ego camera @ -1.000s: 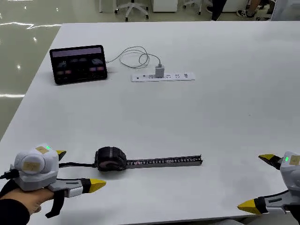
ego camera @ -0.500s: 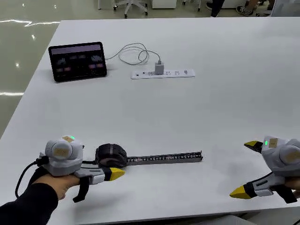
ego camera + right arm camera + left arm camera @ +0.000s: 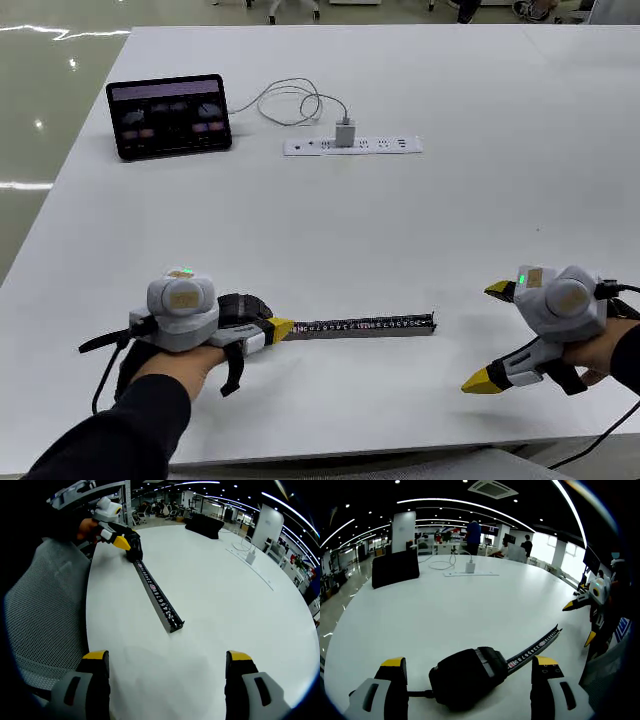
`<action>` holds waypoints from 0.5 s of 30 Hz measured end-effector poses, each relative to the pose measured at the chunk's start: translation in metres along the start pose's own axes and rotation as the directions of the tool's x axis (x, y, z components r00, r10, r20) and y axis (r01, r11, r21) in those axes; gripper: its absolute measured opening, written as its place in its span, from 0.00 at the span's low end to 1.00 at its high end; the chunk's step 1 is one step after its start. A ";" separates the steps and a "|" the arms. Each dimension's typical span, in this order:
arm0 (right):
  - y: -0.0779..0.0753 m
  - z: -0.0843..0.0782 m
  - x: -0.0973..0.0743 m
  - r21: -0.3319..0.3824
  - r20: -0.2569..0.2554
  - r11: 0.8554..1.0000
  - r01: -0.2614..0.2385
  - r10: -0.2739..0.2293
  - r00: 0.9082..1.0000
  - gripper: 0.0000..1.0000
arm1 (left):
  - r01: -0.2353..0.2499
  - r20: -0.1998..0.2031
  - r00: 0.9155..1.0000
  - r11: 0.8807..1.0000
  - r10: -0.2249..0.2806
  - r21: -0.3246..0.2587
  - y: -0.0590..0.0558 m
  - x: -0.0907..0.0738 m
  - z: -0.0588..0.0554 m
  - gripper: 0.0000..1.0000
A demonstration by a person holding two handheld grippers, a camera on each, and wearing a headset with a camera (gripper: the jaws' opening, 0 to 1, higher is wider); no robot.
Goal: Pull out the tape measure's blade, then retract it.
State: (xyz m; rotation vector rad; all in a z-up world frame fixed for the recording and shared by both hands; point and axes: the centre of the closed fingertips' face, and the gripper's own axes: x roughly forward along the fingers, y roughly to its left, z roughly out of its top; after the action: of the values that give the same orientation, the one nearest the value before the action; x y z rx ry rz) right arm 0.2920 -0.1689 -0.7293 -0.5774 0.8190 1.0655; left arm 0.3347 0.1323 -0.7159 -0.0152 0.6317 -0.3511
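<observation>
While its blade (image 3: 365, 325) lies extended, the tape measure (image 3: 467, 675) (black) rests.

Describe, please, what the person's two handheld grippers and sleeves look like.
Both the left gripper and the right gripper have rounded light-grey bodies with a tan square label and a small green light on top. Their grey jaws end in yellow tips. A thin black cable leaves the right one. The person wears dark sleeves.

left claw (image 3: 469, 661) | right claw (image 3: 487, 335): grey bodies, yellow tips, green lights | sleeve (image 3: 130, 440): black | cable (image 3: 100, 372): black
</observation>
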 end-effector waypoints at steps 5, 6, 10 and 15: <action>-0.007 0.012 0.011 -0.060 -0.022 0.998 -0.021 0.020 1.000 0.88 | -0.030 0.026 0.999 0.999 0.030 -0.023 0.003 0.000 -0.006 1.00; -0.008 0.014 0.014 -0.077 -0.032 0.997 -0.029 0.026 0.999 0.88 | -0.039 0.026 0.999 0.999 0.040 -0.023 0.004 0.002 -0.008 1.00; -0.012 0.019 0.022 -0.114 -0.066 0.992 -0.058 0.051 0.997 0.87 | -0.037 0.017 0.999 0.999 0.038 -0.025 0.001 0.005 -0.013 1.00; -0.016 0.024 0.029 -0.157 -0.099 0.984 -0.085 0.070 0.993 0.84 | -0.062 0.069 0.995 0.996 0.066 -0.056 0.002 0.004 -0.004 1.00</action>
State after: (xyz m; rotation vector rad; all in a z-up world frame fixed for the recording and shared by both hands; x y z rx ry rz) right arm 0.3212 -0.1413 -0.7382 -0.7413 0.8473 1.1902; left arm 0.3361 0.1334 -0.7223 -0.0584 0.5706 -0.2702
